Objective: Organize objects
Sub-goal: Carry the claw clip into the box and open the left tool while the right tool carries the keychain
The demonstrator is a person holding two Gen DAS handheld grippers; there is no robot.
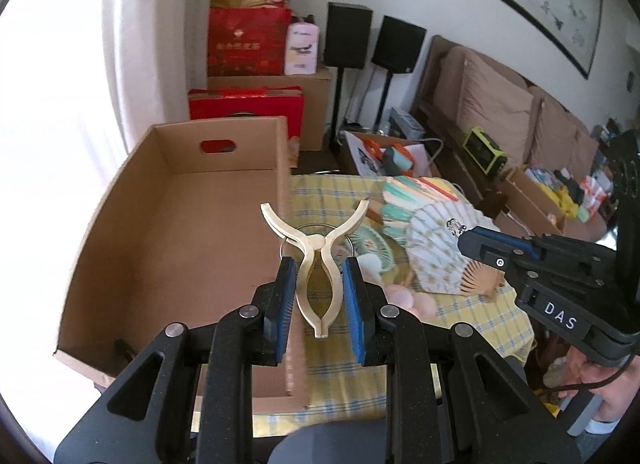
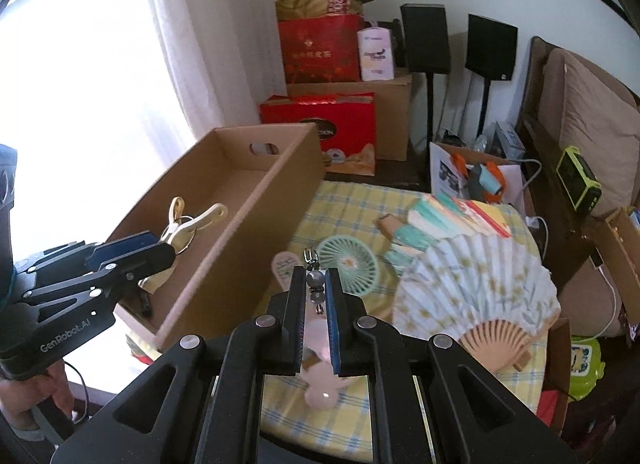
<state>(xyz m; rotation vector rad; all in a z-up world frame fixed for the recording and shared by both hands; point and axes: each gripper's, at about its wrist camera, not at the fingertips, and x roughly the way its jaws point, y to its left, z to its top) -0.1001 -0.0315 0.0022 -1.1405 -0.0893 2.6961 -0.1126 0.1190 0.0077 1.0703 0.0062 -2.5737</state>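
Cream clothes peg (image 1: 320,264) sits clamped in the left gripper (image 1: 319,288), long axis along the fingers, over the near right wall of the cardboard box (image 1: 168,224), which looks nearly empty. The right gripper (image 2: 316,304), further right over the checked cloth (image 2: 340,200), is closed on a pink keychain charm (image 2: 320,388).

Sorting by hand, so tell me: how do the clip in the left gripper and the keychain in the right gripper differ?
The clip is cream plastic; the keychain is metal with a pink charm hanging. The clip is gripped by its handles over the box; the keychain is over the yellow cloth. Both are held off the surface.
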